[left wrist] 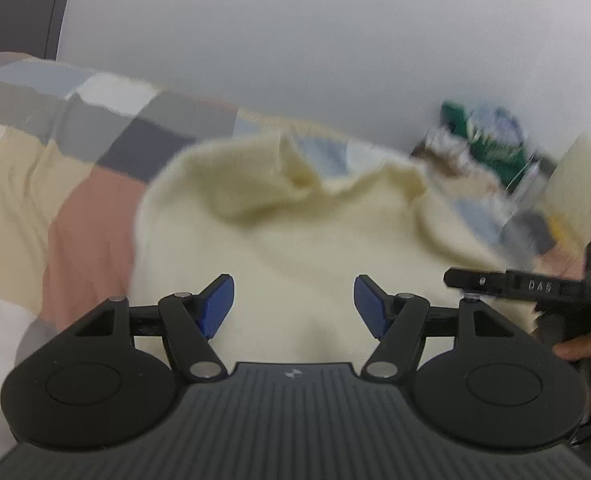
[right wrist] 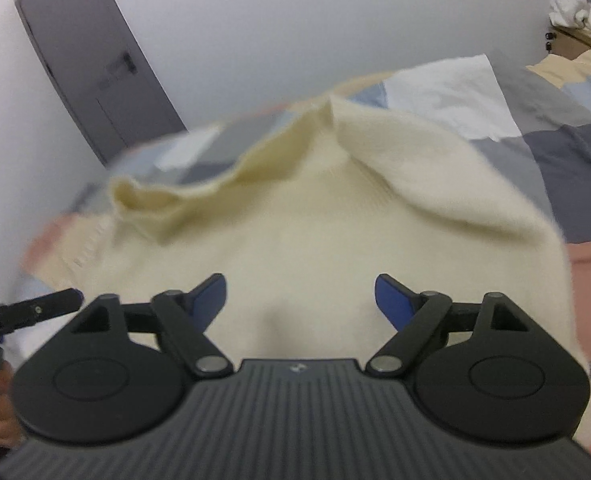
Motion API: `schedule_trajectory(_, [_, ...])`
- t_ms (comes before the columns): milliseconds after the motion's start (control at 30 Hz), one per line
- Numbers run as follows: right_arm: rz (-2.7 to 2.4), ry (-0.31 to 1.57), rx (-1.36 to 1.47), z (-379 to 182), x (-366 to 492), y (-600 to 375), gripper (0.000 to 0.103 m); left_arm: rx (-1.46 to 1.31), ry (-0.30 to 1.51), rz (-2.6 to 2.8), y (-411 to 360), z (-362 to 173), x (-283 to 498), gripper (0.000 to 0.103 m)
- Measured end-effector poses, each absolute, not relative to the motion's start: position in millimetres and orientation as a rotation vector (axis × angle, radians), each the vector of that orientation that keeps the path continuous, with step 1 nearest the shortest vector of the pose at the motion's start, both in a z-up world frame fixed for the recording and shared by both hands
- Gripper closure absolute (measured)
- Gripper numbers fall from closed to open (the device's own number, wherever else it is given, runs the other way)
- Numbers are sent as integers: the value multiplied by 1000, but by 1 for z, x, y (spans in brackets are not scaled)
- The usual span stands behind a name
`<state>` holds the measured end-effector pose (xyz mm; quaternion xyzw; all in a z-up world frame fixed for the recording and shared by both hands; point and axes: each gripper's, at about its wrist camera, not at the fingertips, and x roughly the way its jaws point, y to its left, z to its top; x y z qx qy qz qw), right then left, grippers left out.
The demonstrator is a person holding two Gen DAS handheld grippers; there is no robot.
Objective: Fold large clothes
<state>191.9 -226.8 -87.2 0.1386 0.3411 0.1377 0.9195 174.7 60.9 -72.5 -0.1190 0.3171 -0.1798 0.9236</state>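
A cream knitted sweater (left wrist: 295, 232) lies bunched on the patchwork bedspread (left wrist: 95, 216), its far edge folded into loose ridges. My left gripper (left wrist: 293, 286) hovers over the sweater's near part, its blue pads (left wrist: 217, 304) wide apart with only cloth below them. In the right wrist view the same sweater (right wrist: 315, 220) fills the middle. My right gripper (right wrist: 300, 282) is open above it and nothing sits between its fingers. Each view shows a black finger of the other gripper at its edge, held by a hand (left wrist: 587, 352).
A white wall stands behind the bed, with a grey door (right wrist: 87, 52) to the left. A heap of green and white clothes (left wrist: 483, 148) lies at the far right. A beige garment (left wrist: 11, 184) and a white cloth (right wrist: 455, 92) lie on the bedspread.
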Motion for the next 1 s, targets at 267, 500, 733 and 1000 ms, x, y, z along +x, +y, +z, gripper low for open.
schedule_trajectory(267, [155, 711, 143, -113, 213, -224, 51, -196, 729, -241, 52, -99, 210, 32])
schedule_trajectory(500, [33, 650, 161, -119, 226, -244, 57, -213, 722, -161, 58, -111, 237, 32])
schedule_trajectory(733, [52, 675, 45, -139, 243, -228, 56, -209, 729, -156, 58, -125, 258, 32])
schedule_trajectory(1000, [58, 636, 49, -138, 233, -225, 56, -177, 707, -140, 52, -123, 252, 32])
